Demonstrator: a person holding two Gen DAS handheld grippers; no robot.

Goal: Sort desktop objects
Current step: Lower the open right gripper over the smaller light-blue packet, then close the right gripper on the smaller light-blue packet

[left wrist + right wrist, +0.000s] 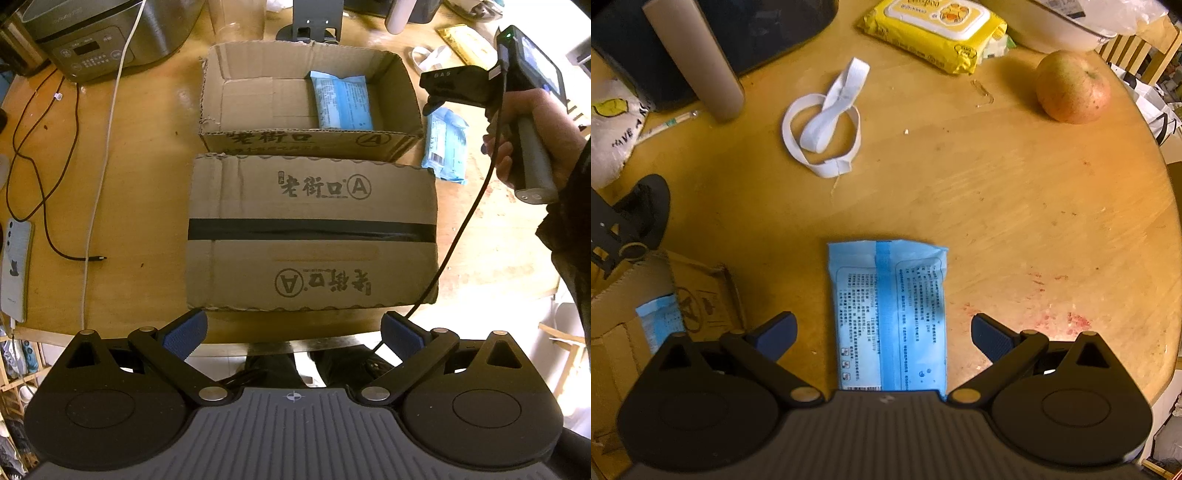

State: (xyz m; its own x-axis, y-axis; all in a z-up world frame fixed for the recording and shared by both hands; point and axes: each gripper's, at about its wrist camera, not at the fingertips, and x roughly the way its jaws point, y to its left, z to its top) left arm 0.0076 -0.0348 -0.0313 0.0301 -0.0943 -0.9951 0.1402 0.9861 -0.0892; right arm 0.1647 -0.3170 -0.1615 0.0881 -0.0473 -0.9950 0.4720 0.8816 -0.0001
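Right gripper [884, 334], jaws spread wide and holding nothing, is hovering over a blue packet [888, 317] lying lower centre on the table [1015, 206]. Left gripper [293, 334], equally wide and empty, is facing the taped box [312, 236] at frame centre.

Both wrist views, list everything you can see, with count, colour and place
open cardboard box: one, brown, far middle of table
blue packets: two; one inside the open box, one on the table right of it, between the right tool's open fingers
taped cardboard box: one, brown with black tape, shut, nearer than the open box
cooker: one, silver and grey, far left
phone: one, pale, left edge
cables: dark and white, left of the boxes
white strap loop: one, far centre
yellow wipes pack: one, far side
apple: one, reddish yellow, far right
cardboard tube: one, beige, far left
left tool: black, open, empty
right tool: black, open
hand: holds the right tool's grip
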